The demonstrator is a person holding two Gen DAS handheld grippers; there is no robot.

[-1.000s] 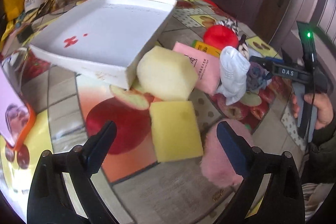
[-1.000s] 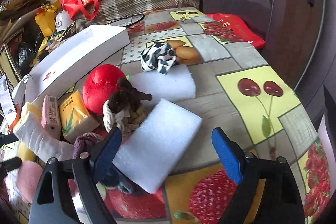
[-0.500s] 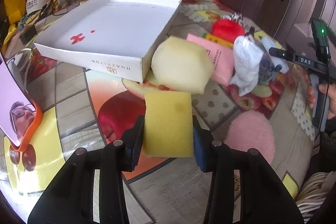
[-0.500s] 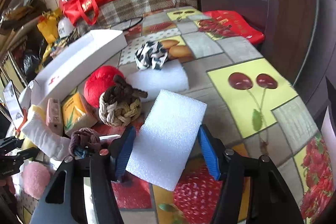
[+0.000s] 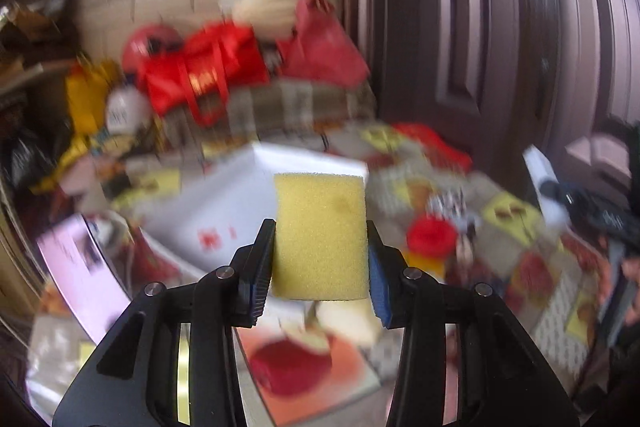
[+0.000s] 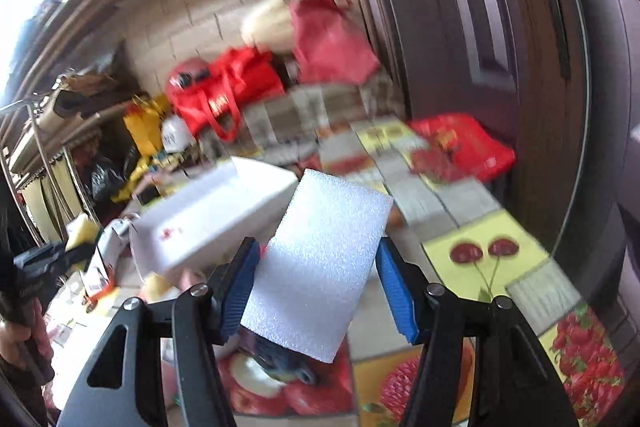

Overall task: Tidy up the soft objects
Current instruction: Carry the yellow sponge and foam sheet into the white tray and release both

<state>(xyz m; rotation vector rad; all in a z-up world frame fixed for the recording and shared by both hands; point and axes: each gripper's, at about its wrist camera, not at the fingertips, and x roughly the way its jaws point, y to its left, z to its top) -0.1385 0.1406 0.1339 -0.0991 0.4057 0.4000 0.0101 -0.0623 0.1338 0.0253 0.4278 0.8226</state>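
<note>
Beyond both tongs lies the white box (image 5: 224,203) on the fruit-print table (image 6: 460,195). The right gripper (image 6: 316,283) clenches a white foam sheet (image 6: 320,267); the left gripper (image 5: 320,263) clenches a yellow sponge (image 5: 320,235), both held clear of the table.

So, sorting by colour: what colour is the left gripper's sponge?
Yellow sponge; the left wrist view shows it best.
</note>
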